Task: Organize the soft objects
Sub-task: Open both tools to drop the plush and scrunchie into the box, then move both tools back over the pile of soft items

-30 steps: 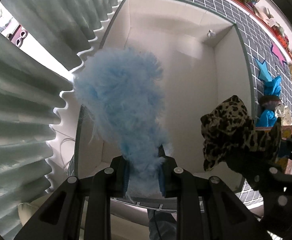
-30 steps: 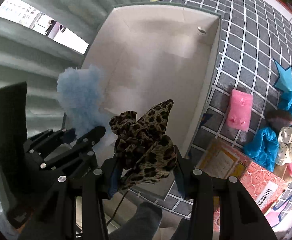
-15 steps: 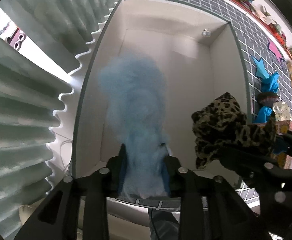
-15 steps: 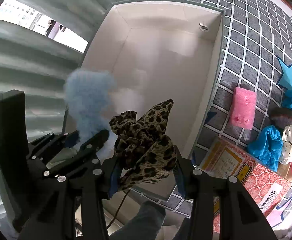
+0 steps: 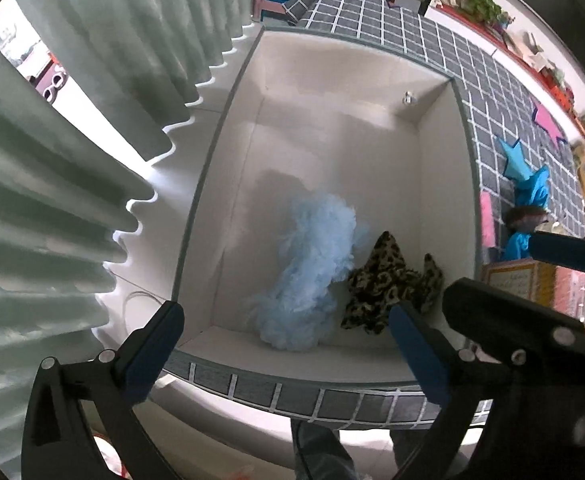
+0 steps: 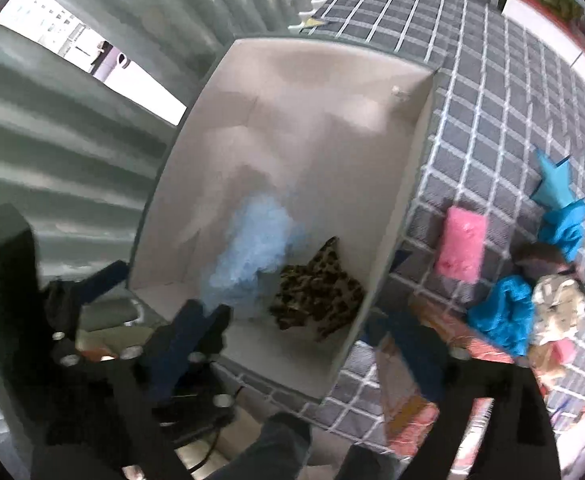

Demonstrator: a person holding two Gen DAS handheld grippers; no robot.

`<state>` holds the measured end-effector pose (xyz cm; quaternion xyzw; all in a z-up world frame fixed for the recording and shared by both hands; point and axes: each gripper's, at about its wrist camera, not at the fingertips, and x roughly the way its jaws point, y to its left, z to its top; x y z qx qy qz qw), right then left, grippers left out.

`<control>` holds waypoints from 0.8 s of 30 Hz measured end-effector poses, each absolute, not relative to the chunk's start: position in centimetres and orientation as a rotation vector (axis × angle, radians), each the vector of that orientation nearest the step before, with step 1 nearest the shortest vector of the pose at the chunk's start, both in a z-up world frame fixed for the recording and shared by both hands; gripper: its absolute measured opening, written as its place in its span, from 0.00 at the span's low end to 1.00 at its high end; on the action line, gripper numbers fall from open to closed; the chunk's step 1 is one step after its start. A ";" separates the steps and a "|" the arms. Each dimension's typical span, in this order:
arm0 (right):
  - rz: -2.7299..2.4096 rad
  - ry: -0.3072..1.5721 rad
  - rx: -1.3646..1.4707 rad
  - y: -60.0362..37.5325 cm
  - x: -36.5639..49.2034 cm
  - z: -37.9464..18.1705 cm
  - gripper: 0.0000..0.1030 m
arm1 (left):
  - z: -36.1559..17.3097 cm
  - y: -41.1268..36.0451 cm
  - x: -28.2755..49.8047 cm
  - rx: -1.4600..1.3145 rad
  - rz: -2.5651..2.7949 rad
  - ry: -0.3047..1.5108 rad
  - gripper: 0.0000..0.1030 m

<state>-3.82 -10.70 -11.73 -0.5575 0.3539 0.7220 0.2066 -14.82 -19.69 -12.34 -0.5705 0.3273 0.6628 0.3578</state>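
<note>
Both grippers hang spread and empty over the white box (image 5: 444, 168): the left gripper (image 5: 280, 344) above its near wall, the right gripper (image 6: 312, 344) beside it. The blue fluffy piece (image 5: 312, 272) and leopard scrunchie (image 5: 388, 284) lie touching on the box floor. Next, I judge, swing the right gripper toward the pink sponge (image 6: 462, 248) and the blurred pile beyond, pinching one piece centrally.

Daylight glares through the curtain gap (image 5: 92, 116); fisheye edges bend, and the right wrist view is motion-blurred.
</note>
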 end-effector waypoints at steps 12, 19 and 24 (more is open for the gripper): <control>2.043 0.993 -1.467 -10.2 -3.0 -8.7 0.99 | -10.6 -19.1 -14.3 -1.461 1.710 0.841 1.00; 2.046 1.020 -1.389 -9.4 -0.9 -7.2 0.99 | -9.7 -18.1 -13.2 -1.453 1.684 0.838 1.00; 2.010 1.068 -1.316 -7.5 2.5 -6.4 0.99 | -8.8 -16.1 -11.6 -1.444 1.638 0.826 1.00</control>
